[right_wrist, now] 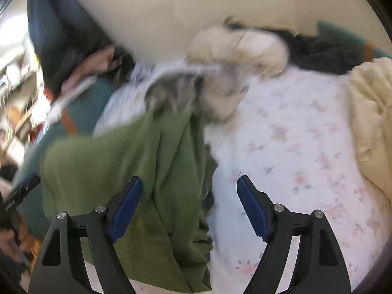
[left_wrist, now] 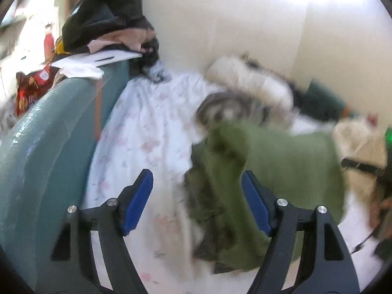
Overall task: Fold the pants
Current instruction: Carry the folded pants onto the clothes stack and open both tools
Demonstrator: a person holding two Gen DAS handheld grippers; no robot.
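Two black grippers with blue finger pads point forward over a bed. The left gripper (left_wrist: 197,203) is spread wide and grasps nothing; bare white floral bedsheet (left_wrist: 147,127) lies between its fingers, bounded on the left by a teal padded bed frame (left_wrist: 49,127). The right gripper (right_wrist: 188,207) is also spread wide and empty above the crumpled olive-green fabric pants (right_wrist: 137,161), which lie on the sheet. Beyond them, blurred, are a grey-and-cream fluffy blanket (right_wrist: 220,73) and a cream wall (right_wrist: 196,5).

Bright daylight, heavy motion blur (fisheye-warped edges)
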